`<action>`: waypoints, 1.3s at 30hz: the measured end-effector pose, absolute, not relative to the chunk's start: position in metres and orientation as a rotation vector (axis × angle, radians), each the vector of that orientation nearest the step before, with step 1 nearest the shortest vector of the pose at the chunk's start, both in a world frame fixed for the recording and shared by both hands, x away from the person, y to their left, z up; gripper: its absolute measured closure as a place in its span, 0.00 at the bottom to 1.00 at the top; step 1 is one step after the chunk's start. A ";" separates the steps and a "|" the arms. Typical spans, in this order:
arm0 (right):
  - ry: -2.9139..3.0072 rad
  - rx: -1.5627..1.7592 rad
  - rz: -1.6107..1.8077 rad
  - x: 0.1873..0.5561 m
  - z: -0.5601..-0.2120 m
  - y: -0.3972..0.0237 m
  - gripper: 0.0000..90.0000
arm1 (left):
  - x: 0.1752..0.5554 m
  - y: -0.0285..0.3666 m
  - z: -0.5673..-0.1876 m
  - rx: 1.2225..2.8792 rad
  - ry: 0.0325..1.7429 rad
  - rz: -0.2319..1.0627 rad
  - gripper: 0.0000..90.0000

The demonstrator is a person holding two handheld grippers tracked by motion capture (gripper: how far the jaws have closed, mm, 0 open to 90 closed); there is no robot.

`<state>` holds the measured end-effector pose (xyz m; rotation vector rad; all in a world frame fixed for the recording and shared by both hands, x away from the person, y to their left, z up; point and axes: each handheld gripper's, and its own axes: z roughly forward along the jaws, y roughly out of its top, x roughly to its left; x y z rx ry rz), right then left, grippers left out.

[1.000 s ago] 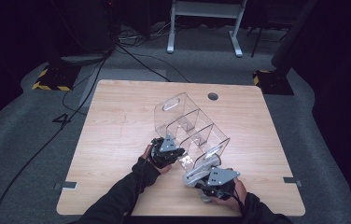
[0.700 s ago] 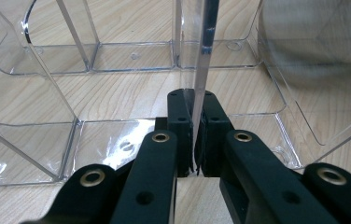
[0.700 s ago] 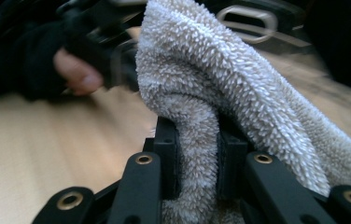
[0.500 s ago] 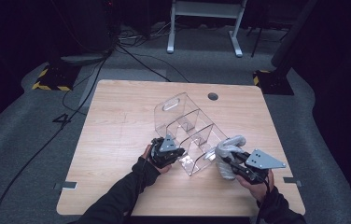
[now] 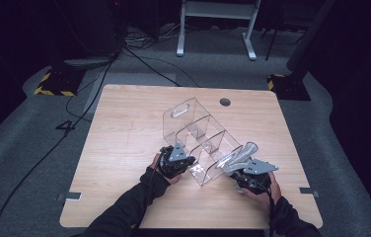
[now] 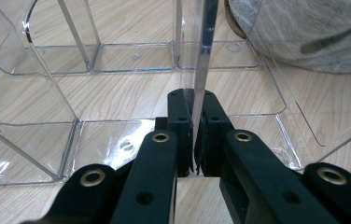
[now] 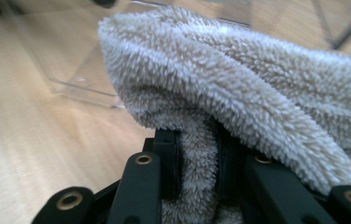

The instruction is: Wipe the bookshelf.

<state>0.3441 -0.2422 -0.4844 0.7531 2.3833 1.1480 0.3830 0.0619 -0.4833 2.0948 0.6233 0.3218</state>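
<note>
Wiping a clear acrylic divided organiser
The left gripper pinched its wall; the right gripper clamped a fluffy cream cloth.

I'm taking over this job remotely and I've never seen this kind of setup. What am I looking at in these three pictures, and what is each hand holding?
There is no robot arm here: a person at a wooden table holds a two-jawed black tool in each hand.

The wide picture comes from a fixed camera above the person, looking forward and down; the forearms come in from the bottom edge. The other two come from cameras riding on the tools, each looking along its own jaws.

On the table stands a clear plastic organizer with several dividers.

The left tool is shut on the edge of one clear wall of that organizer, steadying it.

The right tool is shut on a fluffy pale cloth. In the high view the cloth lies against the organizer's near right end, which suggests wiping.
</note>
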 end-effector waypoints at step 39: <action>2.099 0.835 1.267 0.338 -0.443 -0.278 0.84 | 0.380 0.059 -0.483 2.102 0.609 0.327 0.95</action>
